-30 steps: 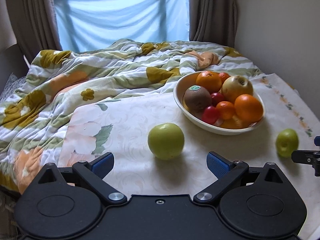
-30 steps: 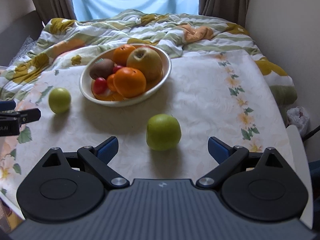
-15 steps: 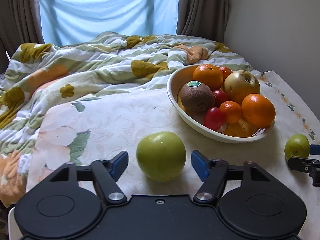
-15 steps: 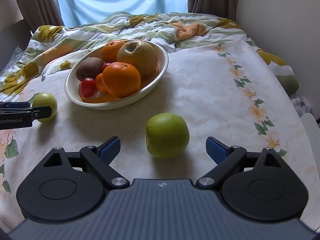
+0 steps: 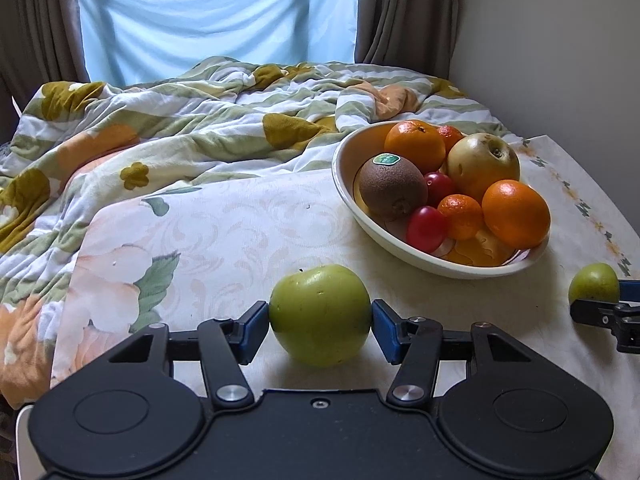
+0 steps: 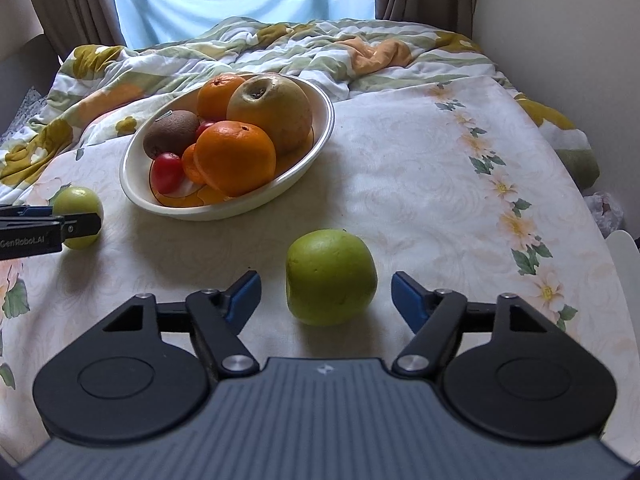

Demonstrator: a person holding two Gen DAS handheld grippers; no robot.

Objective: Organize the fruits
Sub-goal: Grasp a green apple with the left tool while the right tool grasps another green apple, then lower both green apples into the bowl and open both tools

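left tongs (image 5: pixel 320 326) closed onto near green apple (image 5: pixel 320 314), right tongs (image 6: pixel 326 300) closing around other green apple (image 6: pixel 331 276)

Home bedroom: rumpled floral quilt (image 5: pixel 192 136), curtained window (image 5: pixel 216 12), fruit bowl (image 6: pixel 316 148) on flowered cloth (image 6: pixel 460 184).

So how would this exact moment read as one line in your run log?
left gripper: closing on left green apple | right gripper: closing, right green apple between, untouched | bowl: full

The left gripper (image 5: pixel 320 324) points downward, its jaws closing with both blue pads (image 5: pixel 256 326) touching the fruit between them. The right gripper (image 6: pixel 326 298) also points downward, its jaws closing, pads (image 6: pixel 406 298) clear of the fruit between them.
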